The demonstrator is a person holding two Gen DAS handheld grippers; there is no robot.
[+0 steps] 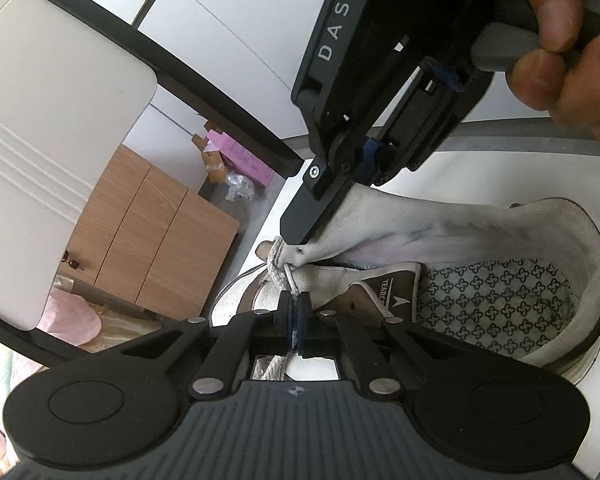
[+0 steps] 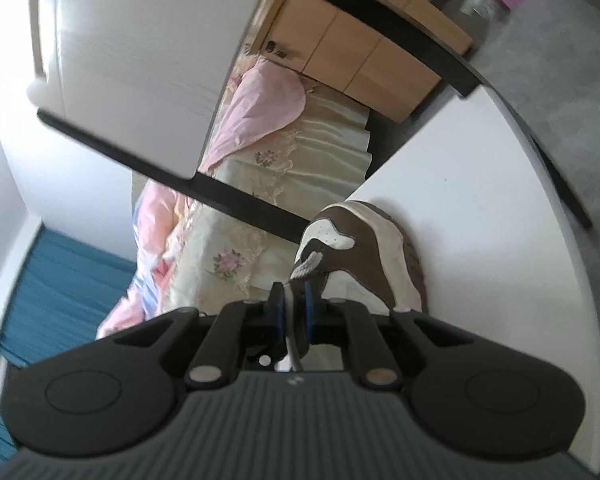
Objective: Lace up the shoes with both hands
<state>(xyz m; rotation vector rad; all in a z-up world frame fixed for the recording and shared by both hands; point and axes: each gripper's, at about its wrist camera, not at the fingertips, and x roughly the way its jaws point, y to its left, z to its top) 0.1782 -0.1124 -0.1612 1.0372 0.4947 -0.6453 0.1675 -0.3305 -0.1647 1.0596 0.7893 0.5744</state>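
the white table (image 1: 520, 168) carries everything here, and beyond its edge stand a wooden cabinet (image 1: 160, 232), a bed with a pink and cream cover (image 2: 260, 152) and a pink box (image 1: 244, 156) on the grey floor.

on the table lies the shoe (image 1: 500, 280), a brown and white sneaker seen from above in the left wrist view, its opening facing up and its insole printed with small four-petal outlines. the brown tab on its tongue (image 1: 392, 292) bears writing that reads "yearc", the rest cut off by the fold, beside a small white arrow-like mark. in the right wrist view the toe of the same shoe points away, near the table's edge.

the right gripper (image 1: 300, 232) comes in from the upper right, held by a hand (image 1: 568, 40), with "das" printed in white along its black body. its fingers reach the shoe's pale side flap at the eyelet; its jaws stand narrowly apart with a thin strand of lace running between the blue pads, and whether the pads press on it cannot be told.

the left gripper (image 1: 295, 312) has its jaws closed on the white lace (image 1: 278, 272), which runs up from the pads to a knotted bunch at the eyelet, just under the right gripper's tip.
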